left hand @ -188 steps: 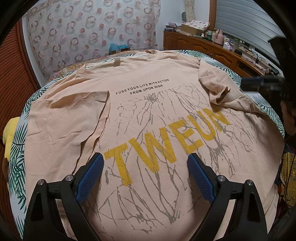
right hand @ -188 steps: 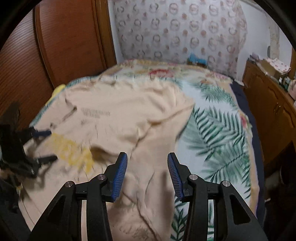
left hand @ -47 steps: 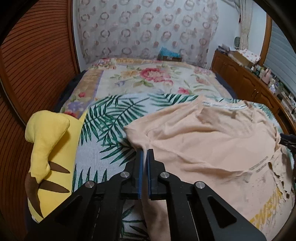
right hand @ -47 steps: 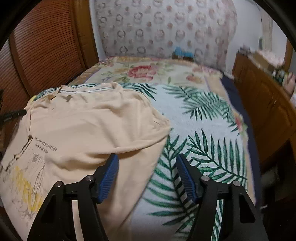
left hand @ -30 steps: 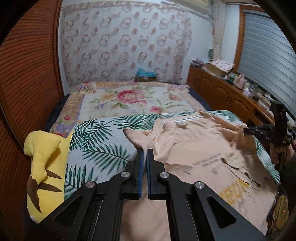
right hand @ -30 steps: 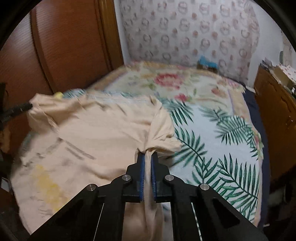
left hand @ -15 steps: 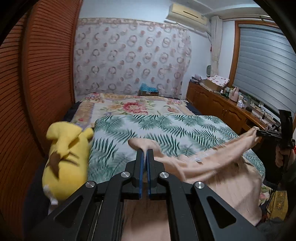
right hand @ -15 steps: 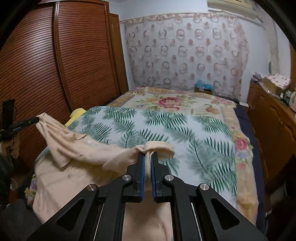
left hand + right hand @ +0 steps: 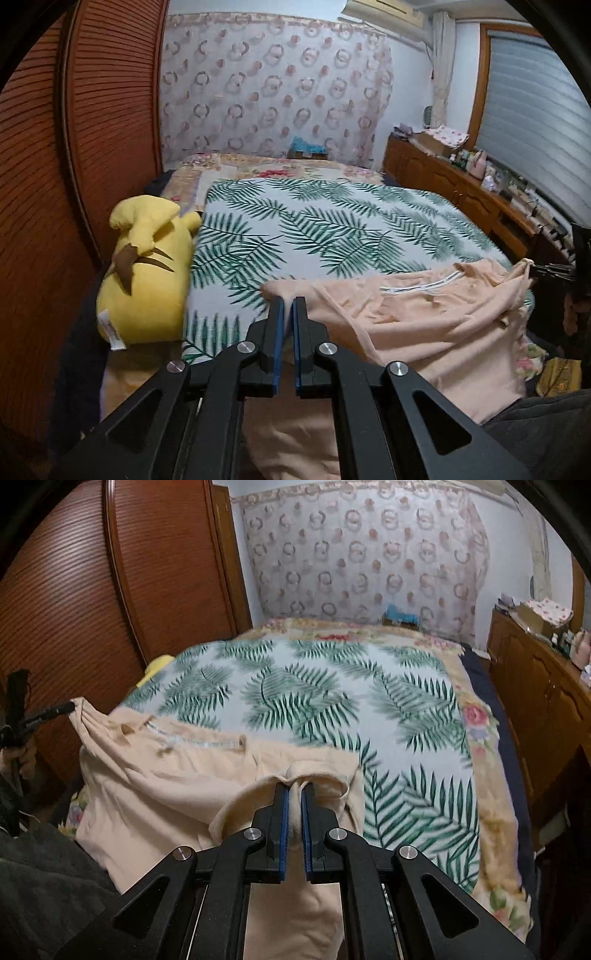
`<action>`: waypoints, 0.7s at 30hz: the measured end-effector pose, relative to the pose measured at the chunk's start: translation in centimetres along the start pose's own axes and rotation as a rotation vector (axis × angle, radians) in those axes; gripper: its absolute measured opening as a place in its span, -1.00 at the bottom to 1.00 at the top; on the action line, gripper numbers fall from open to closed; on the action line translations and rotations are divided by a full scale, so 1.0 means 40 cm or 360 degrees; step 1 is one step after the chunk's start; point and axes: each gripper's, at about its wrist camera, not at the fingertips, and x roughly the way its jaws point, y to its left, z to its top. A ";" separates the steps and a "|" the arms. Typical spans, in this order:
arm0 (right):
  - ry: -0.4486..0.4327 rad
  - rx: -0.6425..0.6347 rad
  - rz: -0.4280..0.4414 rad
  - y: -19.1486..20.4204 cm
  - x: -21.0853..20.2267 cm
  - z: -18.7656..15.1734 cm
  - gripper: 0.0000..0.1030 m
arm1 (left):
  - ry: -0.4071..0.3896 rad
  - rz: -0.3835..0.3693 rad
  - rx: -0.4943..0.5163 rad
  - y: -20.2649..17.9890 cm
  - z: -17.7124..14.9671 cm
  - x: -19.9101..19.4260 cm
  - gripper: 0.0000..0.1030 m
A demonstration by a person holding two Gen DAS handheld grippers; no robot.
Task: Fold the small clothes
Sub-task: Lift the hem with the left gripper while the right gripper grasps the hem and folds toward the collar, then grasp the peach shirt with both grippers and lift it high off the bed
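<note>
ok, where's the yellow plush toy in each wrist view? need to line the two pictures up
Left wrist: the yellow plush toy lies large at mid-left, at the bed's edge next to the wooden wardrobe.
Right wrist: only a small yellow sliver shows at upper left, behind the leaf-print blanket's edge.
Shared landmark: the blue thing by the ring-patterned curtain at the bed's far end.
</note>
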 end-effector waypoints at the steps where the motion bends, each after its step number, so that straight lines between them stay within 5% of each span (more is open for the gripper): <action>1: 0.0009 0.0008 0.0002 -0.001 0.000 -0.001 -0.88 | -0.0010 -0.0001 0.0008 -0.002 0.000 -0.004 -0.92; 4: 0.0021 0.0015 0.0007 0.006 0.000 0.000 -0.88 | -0.0039 -0.0007 0.0027 -0.003 0.003 -0.014 -0.90; 8: 0.0021 0.0009 -0.0023 0.013 -0.010 0.015 -0.81 | -0.0040 0.0001 0.0060 -0.007 0.017 0.008 -0.19; 10: -0.0002 -0.0016 -0.0024 0.022 -0.027 0.023 -0.77 | -0.0029 -0.0022 0.0076 -0.008 0.021 0.028 -0.04; 14: -0.0055 -0.0056 -0.0022 0.029 -0.059 0.030 -0.31 | 0.0044 -0.0022 0.0077 0.003 0.035 0.096 0.35; 17: -0.0089 -0.0066 -0.0044 0.018 -0.066 0.039 0.04 | 0.0082 -0.0020 0.0085 0.019 0.045 0.143 0.51; 21: -0.0076 -0.0030 -0.0106 -0.013 -0.028 0.055 0.04 | 0.0154 -0.0029 0.0056 0.037 0.058 0.207 0.52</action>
